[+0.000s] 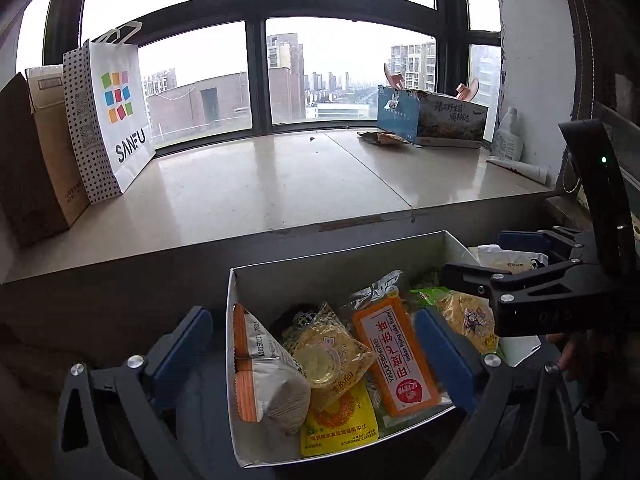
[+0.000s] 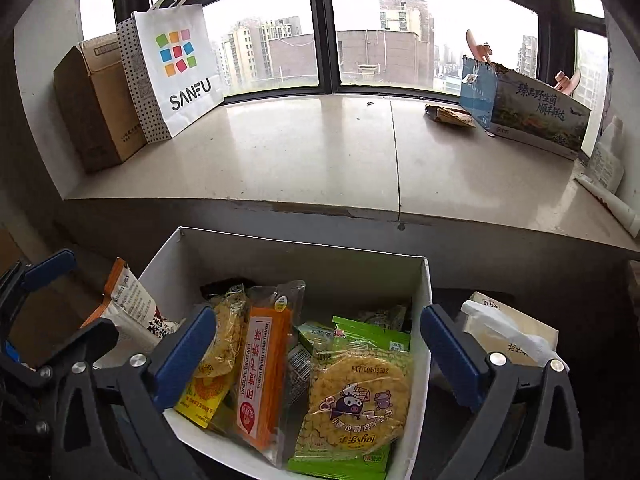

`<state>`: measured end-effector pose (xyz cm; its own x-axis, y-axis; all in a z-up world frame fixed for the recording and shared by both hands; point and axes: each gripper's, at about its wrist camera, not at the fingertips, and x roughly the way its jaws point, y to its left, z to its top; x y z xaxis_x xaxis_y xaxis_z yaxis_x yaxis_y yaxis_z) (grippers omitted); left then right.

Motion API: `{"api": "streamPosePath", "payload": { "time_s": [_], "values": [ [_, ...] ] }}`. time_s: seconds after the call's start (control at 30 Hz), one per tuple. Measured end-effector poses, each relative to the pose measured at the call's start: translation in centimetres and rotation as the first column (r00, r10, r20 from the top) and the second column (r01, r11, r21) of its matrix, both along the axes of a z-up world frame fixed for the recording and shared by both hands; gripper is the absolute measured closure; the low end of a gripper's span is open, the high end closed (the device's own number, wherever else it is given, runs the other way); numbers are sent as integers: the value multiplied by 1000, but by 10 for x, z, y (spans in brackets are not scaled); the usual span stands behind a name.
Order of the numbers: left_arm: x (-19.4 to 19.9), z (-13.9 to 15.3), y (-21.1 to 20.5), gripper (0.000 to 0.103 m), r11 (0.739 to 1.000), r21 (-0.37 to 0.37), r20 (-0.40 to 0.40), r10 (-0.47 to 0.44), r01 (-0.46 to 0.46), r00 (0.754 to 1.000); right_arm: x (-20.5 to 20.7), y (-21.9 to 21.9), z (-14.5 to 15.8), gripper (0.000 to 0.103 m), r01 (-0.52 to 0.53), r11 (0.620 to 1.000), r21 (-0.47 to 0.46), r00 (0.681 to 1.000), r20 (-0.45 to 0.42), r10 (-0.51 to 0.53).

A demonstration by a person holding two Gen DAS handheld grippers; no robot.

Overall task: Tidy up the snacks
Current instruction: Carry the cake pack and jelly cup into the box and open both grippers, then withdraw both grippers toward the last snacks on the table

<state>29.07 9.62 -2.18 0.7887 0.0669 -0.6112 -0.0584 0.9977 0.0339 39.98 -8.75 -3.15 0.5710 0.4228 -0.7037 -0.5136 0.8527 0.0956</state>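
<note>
Snack packets overlap inside the white box (image 2: 352, 276), the lower ones largely hidden beneath the orange packet (image 2: 262, 376) and the green rice-cracker packet (image 2: 356, 400). The box's near wall runs off the frame's bottom edge. Print on the brown carton (image 2: 100, 108) is too small to read.

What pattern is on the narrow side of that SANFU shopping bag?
Black dots on white on the SANFU bag; clearest in the left wrist view.

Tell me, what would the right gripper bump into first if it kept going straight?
Probably the green cracker packet lying in the white box, right between the open right gripper. Depth is hard to judge, so the orange packet beside it might get touched too.
</note>
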Motion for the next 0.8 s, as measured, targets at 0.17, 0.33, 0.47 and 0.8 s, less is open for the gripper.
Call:
{"api": "streamPosePath", "payload": {
  "time_s": [0.17,0.33,0.47,0.8],
  "values": [
    [-11,0,-5,0,1000,8,9,-5,5,1000,-13,-9,2,0,12,1000,10,1000,19,-12],
    [-26,6,-6,0,1000,-30,21,-9,9,1000,-38,-8,17,0,-24,1000,-2,996,83,24],
    [-60,15,-4,0,995,-91,71,-32,39,997,-68,-21,30,0,-54,998,35,991,126,49],
    [-170,11,-24,0,983,-133,181,-101,126,978,-164,-86,32,0,-121,979,164,980,177,91]
  ]
}}
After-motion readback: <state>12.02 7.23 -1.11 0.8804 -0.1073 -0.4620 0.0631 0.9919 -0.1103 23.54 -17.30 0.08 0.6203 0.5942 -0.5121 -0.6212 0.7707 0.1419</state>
